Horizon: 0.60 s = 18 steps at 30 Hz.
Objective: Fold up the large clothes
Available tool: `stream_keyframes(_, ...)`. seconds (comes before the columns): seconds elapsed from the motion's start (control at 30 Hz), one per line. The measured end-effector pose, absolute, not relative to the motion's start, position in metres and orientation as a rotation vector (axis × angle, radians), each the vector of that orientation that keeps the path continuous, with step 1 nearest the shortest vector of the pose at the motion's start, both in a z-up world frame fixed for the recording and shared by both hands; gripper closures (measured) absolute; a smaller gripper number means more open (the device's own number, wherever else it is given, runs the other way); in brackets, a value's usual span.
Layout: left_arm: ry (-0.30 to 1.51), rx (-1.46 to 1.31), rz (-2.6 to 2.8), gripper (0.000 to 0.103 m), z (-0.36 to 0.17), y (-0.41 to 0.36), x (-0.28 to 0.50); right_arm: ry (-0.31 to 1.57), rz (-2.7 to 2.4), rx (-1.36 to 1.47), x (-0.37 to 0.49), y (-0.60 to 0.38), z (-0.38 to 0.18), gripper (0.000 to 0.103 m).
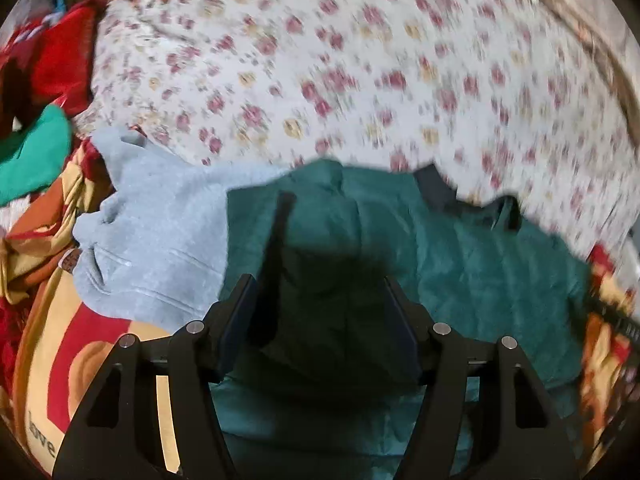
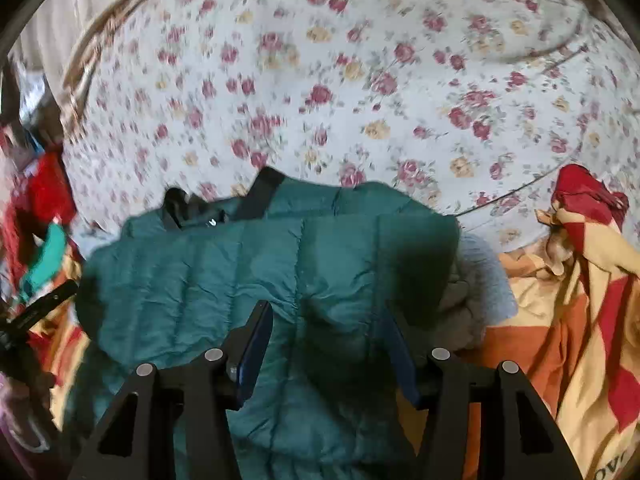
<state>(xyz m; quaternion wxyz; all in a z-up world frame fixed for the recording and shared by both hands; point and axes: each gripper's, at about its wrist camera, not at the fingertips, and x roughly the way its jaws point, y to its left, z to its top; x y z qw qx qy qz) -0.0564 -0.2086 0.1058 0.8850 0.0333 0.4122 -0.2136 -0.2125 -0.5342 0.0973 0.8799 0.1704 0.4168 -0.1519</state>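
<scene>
Nearest in the left wrist view, the left tool (image 1: 320, 312) has its fingers spread wide, with nothing between them; it hangs just above the teal jacket (image 1: 460, 264), and I cannot tell if the tips touch the cloth. In the right wrist view the right tool (image 2: 328, 340) is spread in the same way over the same jacket (image 2: 224, 276), also pinching nothing. The jacket lies on the bed directly under and ahead of both tools, so neither hand is clearly nearer. Its long axis seems to run across both views, from side to side, with the dark collar (image 2: 192, 208) at the far edge; in my judgement the next fold needs a grip on one near edge or one end, and the puffy quilted cloth may slip. A gray garment (image 1: 152, 232) lies touching the jacket on one side, partly under it. Beside that is a blanket (image 1: 80, 344) in red, orange and cream, with the printed word "love" readable near the lower left corner. Farther away the floral sheet (image 1: 360, 80) covers the bed, and a pile of red and green clothes (image 1: 44, 92) sits at its edge. The pictures are blurred, so small details are not sure.
</scene>
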Motion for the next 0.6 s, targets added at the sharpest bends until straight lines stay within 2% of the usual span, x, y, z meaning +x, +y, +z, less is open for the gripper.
stream_keyframes(0.27, 0.885, 0.195, -0.405, 0.036, 0.067, -0.233, -0.057, 0.932, -0.359, 0.360, -0.179, -0.553, 0.058, 0.049)
stream_keyframes(0.6, 0.878, 0.204, -0.392, 0.033, 0.063, -0.236, -0.057, 0.857, -0.285, 0.282, -0.214, -0.491, 0.107, 0.049)
